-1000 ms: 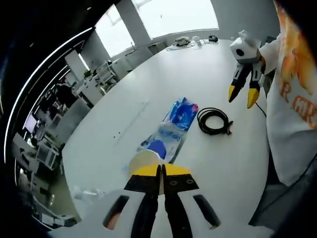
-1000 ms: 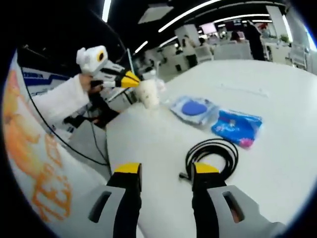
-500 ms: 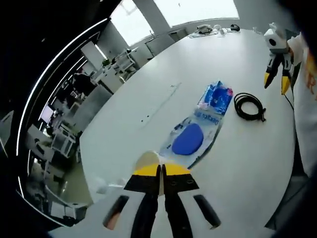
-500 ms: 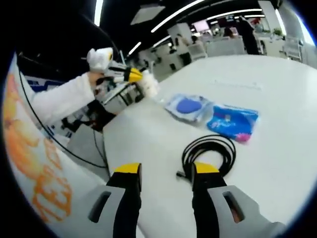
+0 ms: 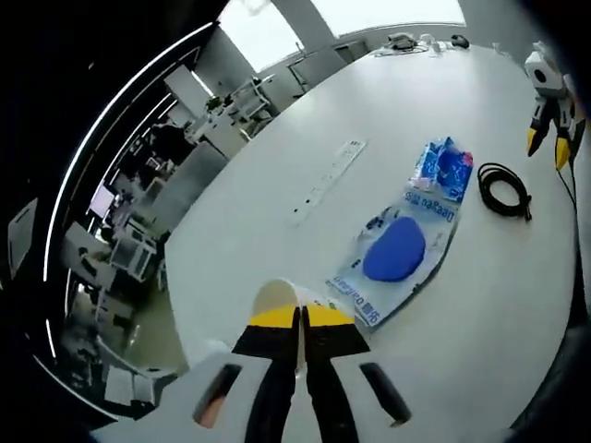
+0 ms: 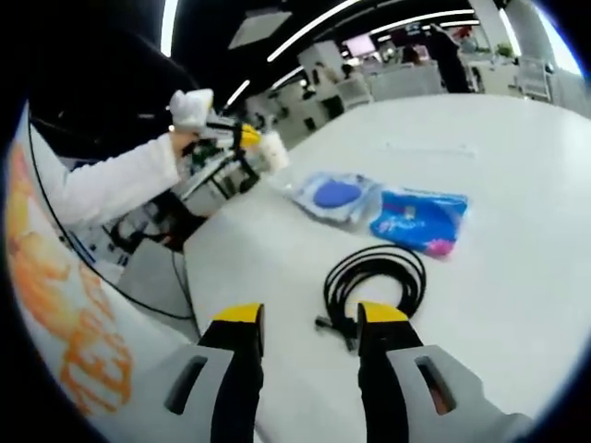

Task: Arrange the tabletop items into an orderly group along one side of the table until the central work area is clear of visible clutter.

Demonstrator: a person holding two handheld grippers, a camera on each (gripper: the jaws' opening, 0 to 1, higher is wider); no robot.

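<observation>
- Since a second ago: left gripper (image 5: pixel 300 318) carried with its cup (image 5: pixel 275 297) from beside the packets toward the table's near corner; right gripper (image 6: pixel 312 317) little changed, hovering over the cable.
- Left gripper: jaws closed together, pinching the rim of the pale paper cup, cup at 12 o'clock just past the tips; also seen in the right gripper view at 10 o'clock, held out over the table (image 6: pixel 517 166) edge.
- Right gripper: jaws parted, nothing held, poised just short of the black coiled cable (image 6: pixel 369 281).
- Risk: thin rim grip; cup likely to slip or crush if squeezed or swung, and to fall off the table if released so near the edge.
- Risk: loose cable coil likely to unwind or snag if lifted by one strand.
- Clear packet with blue disc (image 5: pixel 395 261) and blue packet (image 5: pixel 446 168): touching end to end, flat, mid-table, at 1 o'clock from the left gripper; not yet moved aside.
</observation>
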